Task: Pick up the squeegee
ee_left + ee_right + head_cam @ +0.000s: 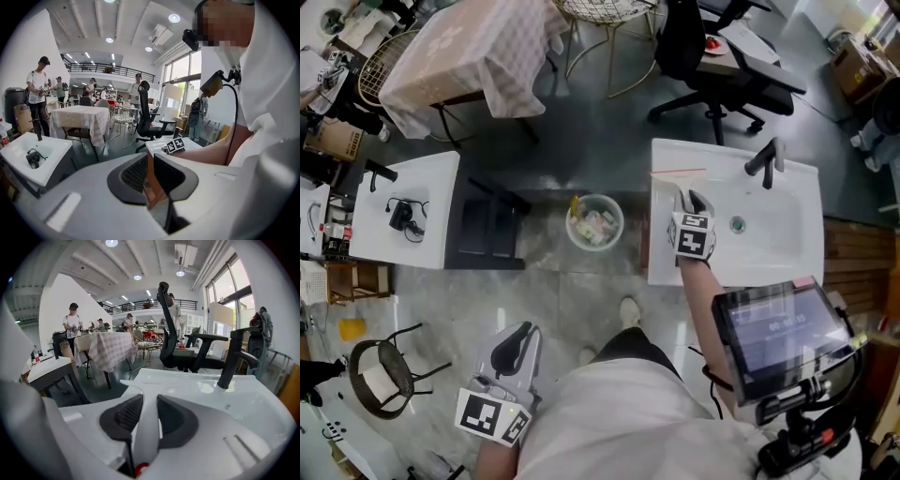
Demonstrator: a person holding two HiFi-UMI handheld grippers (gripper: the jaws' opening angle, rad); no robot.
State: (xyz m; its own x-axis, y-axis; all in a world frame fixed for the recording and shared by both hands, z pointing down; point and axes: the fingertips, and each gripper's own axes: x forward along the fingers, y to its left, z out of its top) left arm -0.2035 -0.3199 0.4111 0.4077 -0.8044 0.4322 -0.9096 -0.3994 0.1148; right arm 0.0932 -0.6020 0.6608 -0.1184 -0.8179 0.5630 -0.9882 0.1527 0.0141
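The squeegee point(680, 187) is white with a thin red blade, and lies over the left part of a white sink point(787, 253), its blade toward the sink's far left corner. My right gripper point(694, 208) reaches in from the near side. It is shut on the squeegee's handle. In the right gripper view the white handle point(146, 394) runs between the dark pads of my right gripper point(145, 414) and widens into the head ahead. My left gripper point(517, 345) hangs low over the floor, far from the sink. Its jaws meet at the tips with nothing in them.
A black faucet point(766, 157) stands at the sink's far edge. A waste bin point(594, 222) sits on the floor left of the sink. Beyond it are a black stand point(487, 230) and a white table point(431, 178). A tablet point(773, 333) is mounted at my right.
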